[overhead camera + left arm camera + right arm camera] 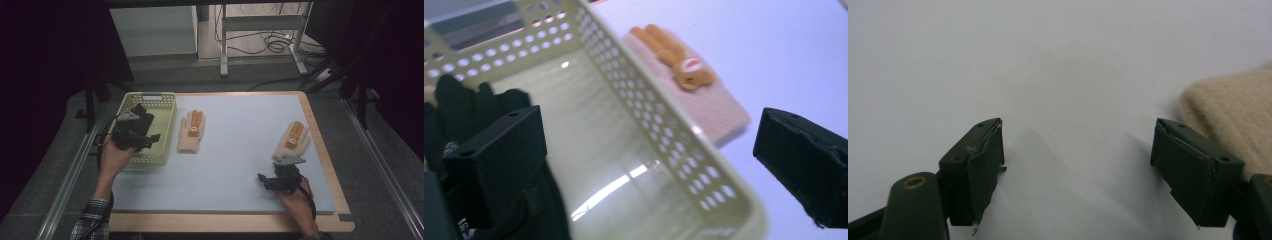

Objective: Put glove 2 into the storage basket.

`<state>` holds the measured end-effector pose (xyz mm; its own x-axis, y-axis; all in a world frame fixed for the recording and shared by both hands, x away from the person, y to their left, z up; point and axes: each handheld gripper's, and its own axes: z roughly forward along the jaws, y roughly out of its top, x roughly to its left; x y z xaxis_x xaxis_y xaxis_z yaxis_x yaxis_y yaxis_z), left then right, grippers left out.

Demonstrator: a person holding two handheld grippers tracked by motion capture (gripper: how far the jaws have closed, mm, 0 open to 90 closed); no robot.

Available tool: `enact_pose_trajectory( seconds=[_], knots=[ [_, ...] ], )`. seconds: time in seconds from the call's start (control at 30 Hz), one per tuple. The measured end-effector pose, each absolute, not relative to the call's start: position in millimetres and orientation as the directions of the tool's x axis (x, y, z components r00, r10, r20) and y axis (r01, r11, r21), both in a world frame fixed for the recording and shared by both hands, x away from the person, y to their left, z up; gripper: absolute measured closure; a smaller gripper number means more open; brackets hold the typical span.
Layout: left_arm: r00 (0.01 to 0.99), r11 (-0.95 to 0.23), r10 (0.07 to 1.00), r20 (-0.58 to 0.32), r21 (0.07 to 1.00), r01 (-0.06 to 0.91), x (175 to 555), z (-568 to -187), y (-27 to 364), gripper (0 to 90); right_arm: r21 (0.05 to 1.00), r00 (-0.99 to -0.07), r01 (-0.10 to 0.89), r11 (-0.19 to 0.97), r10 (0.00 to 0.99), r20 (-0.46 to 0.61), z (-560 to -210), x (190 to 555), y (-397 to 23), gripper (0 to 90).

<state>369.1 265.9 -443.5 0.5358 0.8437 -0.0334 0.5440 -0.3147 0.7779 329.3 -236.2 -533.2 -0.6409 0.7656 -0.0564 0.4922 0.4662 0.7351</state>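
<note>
A pale yellow perforated basket [161, 150] stands at the mat's left side with a black glove [143, 114] inside it. My left gripper [152, 140] hovers over the basket, open. In the left gripper view its jaws straddle the basket wall [664, 130], one above the black glove [469, 100], the other outside. One beige glove with orange fingers [191, 132] lies just right of the basket and shows as the beige glove [694, 95] past the wall. A second beige glove [292, 140] lies at the right. My right gripper [262, 182] is open just below it, holding nothing, with the glove's cuff [1233, 110] beside one jaw.
A light grey mat [240, 160] covers the wooden table [325, 150]. Metal rails run along both sides of the table. Desk legs and cables [270, 42] stand on the floor behind it.
</note>
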Motion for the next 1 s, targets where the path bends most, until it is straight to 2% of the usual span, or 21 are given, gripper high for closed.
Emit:
enact_pose_trajectory(
  seconds=[0.5,1.0],
  knots=[
    [0.648,-0.379,0.762,0.008,0.816,0.436,325,-442,219,1.2,0.733,-0.640,0.495,0.466,0.767,-0.055,-533,329,-236,21.1],
    [0.739,-0.423,0.674,0.016,0.828,0.367,293,-476,175,2.6,0.733,-0.640,0.494,0.467,0.766,-0.057,-533,329,-236,21.1]
  ],
)
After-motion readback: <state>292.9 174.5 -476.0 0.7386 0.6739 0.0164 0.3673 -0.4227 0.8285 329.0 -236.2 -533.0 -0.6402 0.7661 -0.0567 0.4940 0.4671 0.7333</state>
